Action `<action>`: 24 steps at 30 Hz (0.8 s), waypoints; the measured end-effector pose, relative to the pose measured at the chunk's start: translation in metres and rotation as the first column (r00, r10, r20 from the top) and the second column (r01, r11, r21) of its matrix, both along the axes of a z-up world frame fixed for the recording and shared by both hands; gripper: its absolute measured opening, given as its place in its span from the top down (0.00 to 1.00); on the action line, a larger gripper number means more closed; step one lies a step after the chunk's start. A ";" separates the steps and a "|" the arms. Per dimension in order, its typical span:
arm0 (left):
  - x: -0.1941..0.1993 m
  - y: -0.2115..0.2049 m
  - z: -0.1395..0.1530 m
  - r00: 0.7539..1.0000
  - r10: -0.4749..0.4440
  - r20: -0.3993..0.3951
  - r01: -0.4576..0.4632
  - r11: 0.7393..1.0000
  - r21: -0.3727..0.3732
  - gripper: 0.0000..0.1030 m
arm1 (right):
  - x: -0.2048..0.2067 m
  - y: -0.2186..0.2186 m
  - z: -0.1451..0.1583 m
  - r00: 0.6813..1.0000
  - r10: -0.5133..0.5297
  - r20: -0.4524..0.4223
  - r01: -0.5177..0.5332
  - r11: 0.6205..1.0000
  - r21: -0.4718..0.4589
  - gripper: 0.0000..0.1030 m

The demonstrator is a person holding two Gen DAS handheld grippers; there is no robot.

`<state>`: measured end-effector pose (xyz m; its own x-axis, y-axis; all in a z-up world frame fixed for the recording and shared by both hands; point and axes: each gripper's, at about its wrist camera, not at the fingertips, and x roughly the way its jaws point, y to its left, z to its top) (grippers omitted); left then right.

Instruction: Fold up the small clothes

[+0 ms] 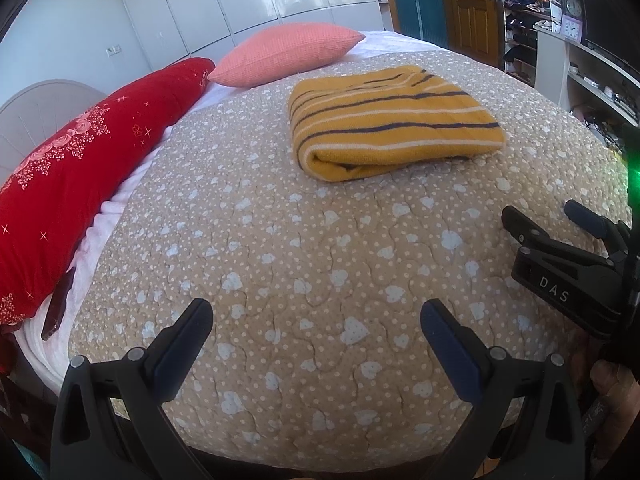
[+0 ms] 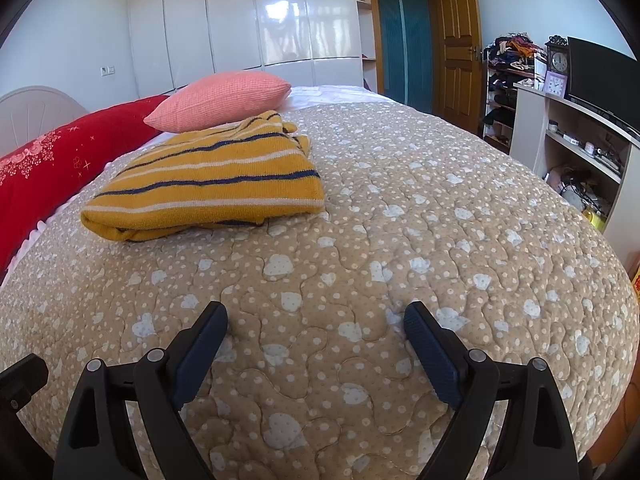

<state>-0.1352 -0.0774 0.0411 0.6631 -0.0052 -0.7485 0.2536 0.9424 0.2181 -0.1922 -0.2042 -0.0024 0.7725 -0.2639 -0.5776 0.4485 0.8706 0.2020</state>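
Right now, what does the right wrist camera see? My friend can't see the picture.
A folded mustard-yellow striped sweater lies on a beige quilted bedspread, near a pink pillow and a red pillow. The right gripper is open and empty above the bedspread, short of the sweater.

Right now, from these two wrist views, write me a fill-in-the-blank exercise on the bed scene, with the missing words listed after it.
1. The yellow striped sweater lies ____ on the quilt.
2. The left gripper and the right gripper both have their jaws ____.
3. The pillow nearest the sweater is the ____ one.
4. Beside it lies a long ____ pillow with a floral print.

Missing words: folded; open; pink; red
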 end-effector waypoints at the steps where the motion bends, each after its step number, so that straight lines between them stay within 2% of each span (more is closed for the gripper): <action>1: 0.000 0.000 0.000 1.000 0.001 -0.003 -0.001 1.000 -0.002 0.00 | 0.000 0.000 0.000 1.000 0.000 0.000 0.000 1.000 0.000 0.10; 24: 0.001 -0.004 -0.012 0.999 -0.011 -0.053 0.011 1.000 -0.002 0.00 | 0.003 0.002 -0.003 1.000 0.006 -0.004 -0.006 1.000 -0.020 0.07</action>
